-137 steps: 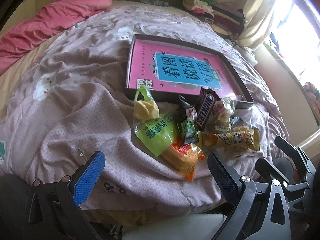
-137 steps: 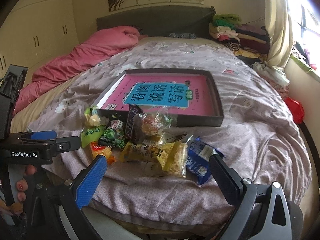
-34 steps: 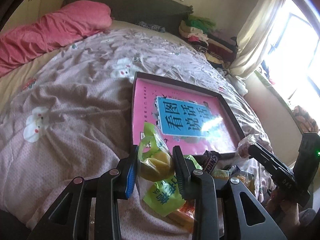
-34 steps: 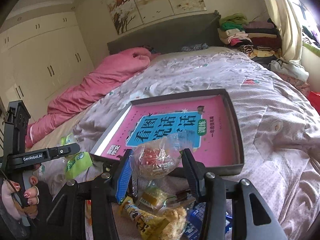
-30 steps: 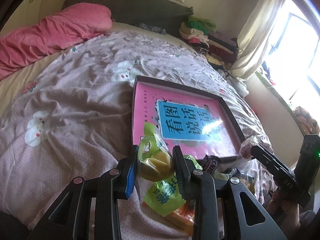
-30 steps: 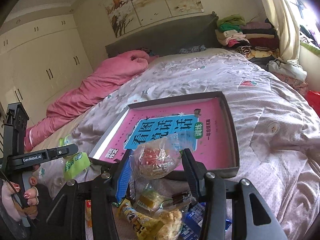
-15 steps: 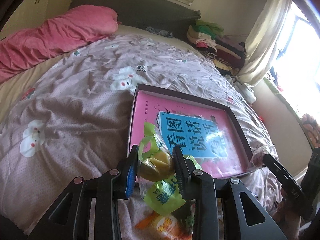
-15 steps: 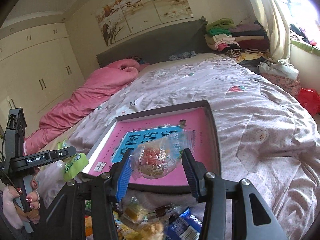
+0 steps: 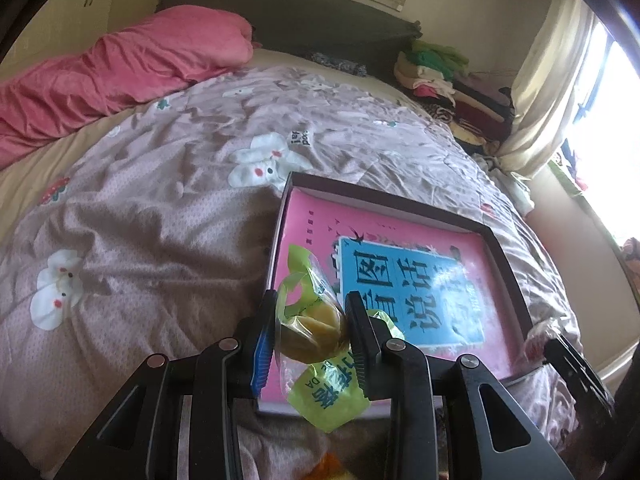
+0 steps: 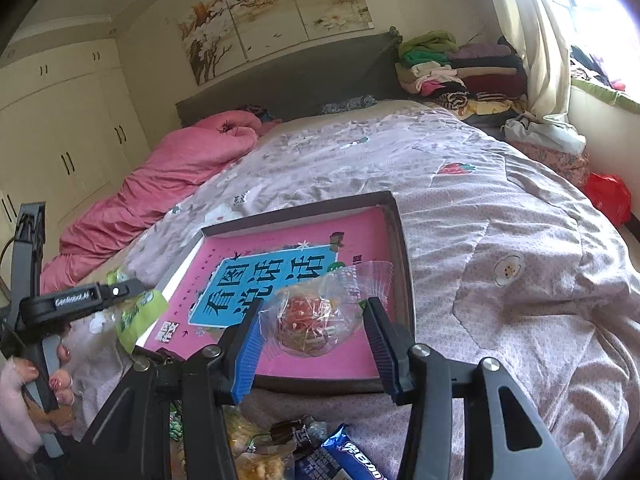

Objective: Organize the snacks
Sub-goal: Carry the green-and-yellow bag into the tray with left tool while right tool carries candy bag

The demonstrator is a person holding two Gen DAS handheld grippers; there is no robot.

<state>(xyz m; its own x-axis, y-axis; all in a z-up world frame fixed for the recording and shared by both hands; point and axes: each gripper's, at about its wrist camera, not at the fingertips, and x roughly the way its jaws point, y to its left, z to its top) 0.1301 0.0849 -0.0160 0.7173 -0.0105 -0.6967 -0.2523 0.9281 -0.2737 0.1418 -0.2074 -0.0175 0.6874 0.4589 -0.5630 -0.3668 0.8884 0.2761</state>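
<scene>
The bed (image 9: 160,208), under a mauve quilt printed with white rabbits, carries everything here; being soft and rumpled, it seems a poor sorting surface, which is likely why a shallow dark-rimmed tray (image 10: 402,240) lies on it ahead of both sets of fingers. A pink book cover lines the tray floor, with a blue panel of large Chinese characters (image 10: 272,280) reading 看图说话 or something close; the smaller print beside it is too blurred to read.

The left gripper (image 9: 310,334) is clamped on a green-and-clear snack bag (image 9: 310,324) with yellowish pieces inside, its fingers (image 9: 262,344) pressing the bulge from both sides. The bag's green tail hangs below them, printed with dark Chinese characters and the letters "DA". It is held just over the tray's near left corner, probably to be set down there.

The right gripper (image 10: 314,332) pinches a clear crinkled wrapper (image 10: 308,320) holding something red and brown, its fingers (image 10: 248,356) squeezing the film over the tray's near right edge. I see no writing on it.

Below the right fingers the unsorted pile (image 10: 280,448) waits on the quilt: a blue packet (image 10: 348,460) with partly legible white lettering, a dark wrapper, yellow crisps. The left tool, seen from the right camera, bears "GenRobot.AI" on its arm.
</scene>
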